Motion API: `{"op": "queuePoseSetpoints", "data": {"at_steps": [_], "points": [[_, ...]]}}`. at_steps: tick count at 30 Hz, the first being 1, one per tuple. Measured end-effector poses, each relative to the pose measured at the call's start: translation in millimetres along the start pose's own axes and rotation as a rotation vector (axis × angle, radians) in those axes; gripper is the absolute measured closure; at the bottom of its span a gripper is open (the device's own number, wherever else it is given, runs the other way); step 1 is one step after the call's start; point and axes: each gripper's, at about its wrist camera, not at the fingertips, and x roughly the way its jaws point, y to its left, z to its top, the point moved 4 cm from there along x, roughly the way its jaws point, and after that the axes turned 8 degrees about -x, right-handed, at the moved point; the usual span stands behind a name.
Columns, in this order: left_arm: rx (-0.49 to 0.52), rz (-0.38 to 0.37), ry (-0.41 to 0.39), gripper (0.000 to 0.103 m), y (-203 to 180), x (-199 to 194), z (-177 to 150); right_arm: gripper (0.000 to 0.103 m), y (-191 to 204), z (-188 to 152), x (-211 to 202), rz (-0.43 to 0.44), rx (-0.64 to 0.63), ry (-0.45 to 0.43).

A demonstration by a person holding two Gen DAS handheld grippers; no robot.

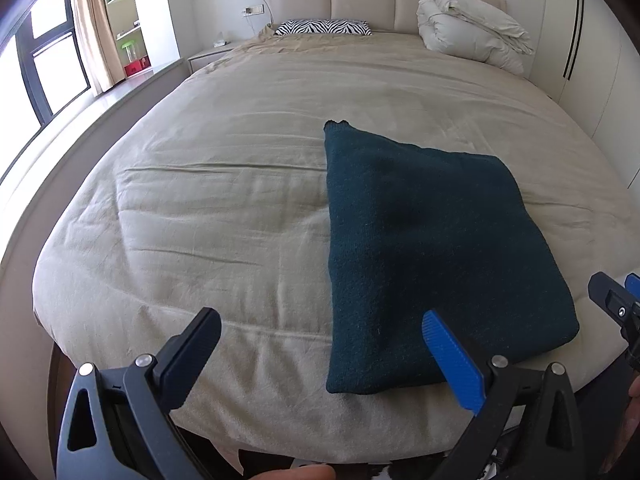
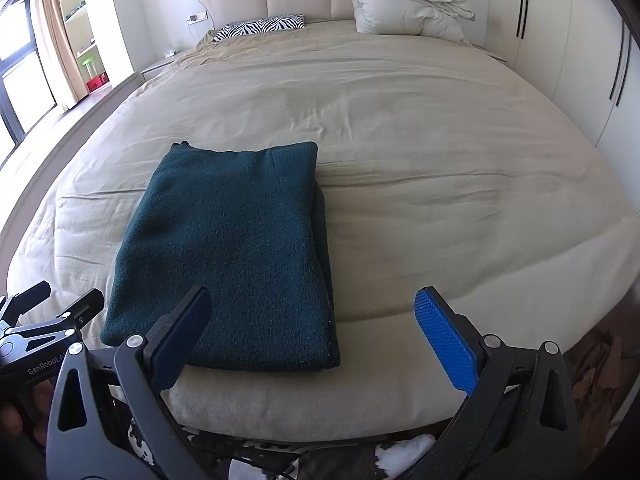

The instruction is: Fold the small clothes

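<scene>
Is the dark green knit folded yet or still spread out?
Folded: the dark green knit lies as a compact rectangle on the bed, layered edges showing along its right side.

Your left claw (image 1: pixel 320 344) and right claw (image 2: pixel 312 320) both hang wide open, clear of the cloth, at the foot edge of the bed (image 1: pixel 240 184). The folded dark green garment (image 2: pixel 236 248) lies flat at 12 o'clock between them, the only thing on the near bedding. In the left wrist view you have bare sheet from 9 to 11 o'clock; in the right wrist view, from 1 to 3 o'clock. Far off at 12 o'clock, the zebra pillow (image 1: pixel 324 27) and bundled duvet (image 1: pixel 472 24) lie against the headboard.
</scene>
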Motion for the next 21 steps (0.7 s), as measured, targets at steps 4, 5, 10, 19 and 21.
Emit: {"op": "queuePoseSetpoints", "data": {"at_steps": [4, 5, 10, 19, 21], "points": [[-0.007, 0.006, 0.010, 0.000, 1.7, 3.1, -1.7, 0.000, 1.6, -1.2, 2.8, -0.002, -0.005, 0.009], [-0.008, 0.006, 0.014, 0.000, 1.9, 4.0, -2.1, 0.000, 1.9, -1.4, 3.4, -0.001, -0.005, 0.011], [-0.011, 0.007, 0.022, 0.000, 3.9, 6.8, -3.1, 0.000, 3.5, -2.6, 6.8, -0.001, -0.007, 0.021], [-0.012, 0.009, 0.029, 0.000, 4.4, 9.3, -4.8, 0.000, 6.3, -2.8, 11.0, 0.002, -0.013, 0.030], [-0.013, 0.010, 0.029, 0.000, 4.2, 9.3, -4.9, 0.000, 7.1, -3.1, 12.4, 0.003, -0.013, 0.033]]}}
